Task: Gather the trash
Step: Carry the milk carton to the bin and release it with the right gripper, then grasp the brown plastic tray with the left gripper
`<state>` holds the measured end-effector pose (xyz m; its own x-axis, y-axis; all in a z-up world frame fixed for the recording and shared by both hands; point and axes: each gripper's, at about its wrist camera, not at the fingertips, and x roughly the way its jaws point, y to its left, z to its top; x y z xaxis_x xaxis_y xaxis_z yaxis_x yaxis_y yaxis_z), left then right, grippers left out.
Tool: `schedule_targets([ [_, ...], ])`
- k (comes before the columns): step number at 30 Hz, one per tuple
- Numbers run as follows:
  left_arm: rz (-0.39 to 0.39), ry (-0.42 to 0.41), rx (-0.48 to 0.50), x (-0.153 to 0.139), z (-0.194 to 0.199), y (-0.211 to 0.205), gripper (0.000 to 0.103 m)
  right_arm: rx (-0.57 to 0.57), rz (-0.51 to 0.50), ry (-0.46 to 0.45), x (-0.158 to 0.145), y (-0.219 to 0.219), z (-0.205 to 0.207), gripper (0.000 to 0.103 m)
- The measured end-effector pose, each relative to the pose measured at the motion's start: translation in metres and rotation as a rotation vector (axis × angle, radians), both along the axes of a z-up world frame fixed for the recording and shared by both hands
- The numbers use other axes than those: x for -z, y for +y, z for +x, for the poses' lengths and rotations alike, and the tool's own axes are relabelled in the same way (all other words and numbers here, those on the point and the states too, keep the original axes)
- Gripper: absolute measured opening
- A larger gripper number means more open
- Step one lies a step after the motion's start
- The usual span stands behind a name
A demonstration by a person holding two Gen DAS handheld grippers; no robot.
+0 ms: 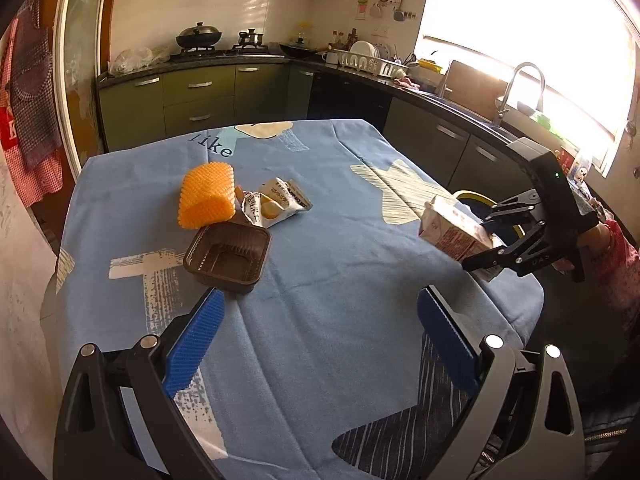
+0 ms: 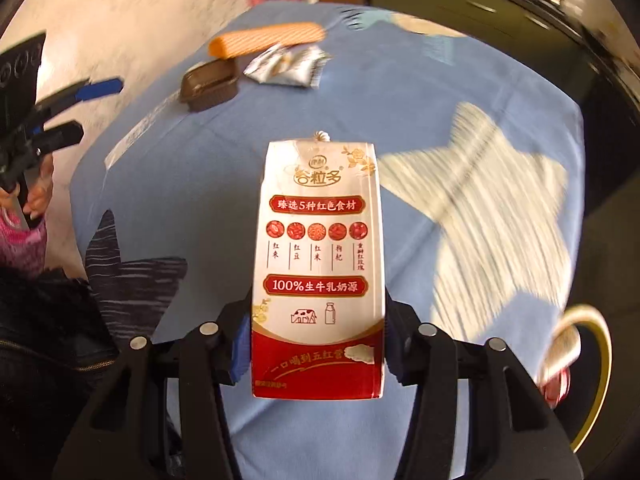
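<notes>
Risk lies in the grip: right gripper (image 2: 316, 356) fingers clamp the red-and-white milk carton (image 2: 318, 264) near its base, above the blue-clothed worktop (image 2: 400, 120); probably empty, it could crush or slip; left gripper (image 1: 320, 344) fingers gape apart.

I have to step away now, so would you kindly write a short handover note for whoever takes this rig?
Right gripper: shut on the milk carton, held in the air over the right side of the table, near a yellow-rimmed bin just off that edge.
Left gripper: open, empty, hovering over the near side of the table.
Still on the blue tablecloth: brown plastic tray, orange foam net and crumpled snack wrapper, clustered at far left.
Done: carton picked up.
Left: drop the carton in the bin, then collect the other three pieces.
</notes>
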<state>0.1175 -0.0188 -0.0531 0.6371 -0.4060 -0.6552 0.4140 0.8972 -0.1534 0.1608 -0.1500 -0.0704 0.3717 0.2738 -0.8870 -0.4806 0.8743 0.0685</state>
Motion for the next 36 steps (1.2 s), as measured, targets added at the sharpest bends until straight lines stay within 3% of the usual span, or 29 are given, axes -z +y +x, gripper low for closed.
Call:
schedule_targets([
  [10, 0.029, -0.015, 0.04, -0.008, -0.006, -0.026, 0.095, 0.591, 0.037, -0.086, -0.008, -0.179, -0.056, 0.05],
  [17, 0.057, -0.021, 0.053, -0.012, -0.009, -0.038, 0.095, 0.814, 0.027, -0.1, 0.019, -0.238, -0.045, 0.051],
  [19, 0.061, -0.021, 0.056, -0.013, -0.008, -0.04, 0.095, 0.888, -0.017, -0.12, 0.025, -0.252, -0.042, 0.064],
  [20, 0.063, -0.019, 0.057, -0.013, -0.008, -0.04, 0.095, 0.915, -0.037, -0.137, 0.026, -0.256, -0.043, 0.065],
  [25, 0.073, -0.006, 0.059, -0.009, -0.003, -0.043, 0.095, 0.921, 0.056, -0.156, 0.023, -0.25, -0.053, 0.066],
  [36, 0.117, 0.033, 0.01, 0.009, 0.021, -0.024, 0.095, 0.738, 0.238, -0.259, 0.005, -0.153, -0.078, 0.073],
])
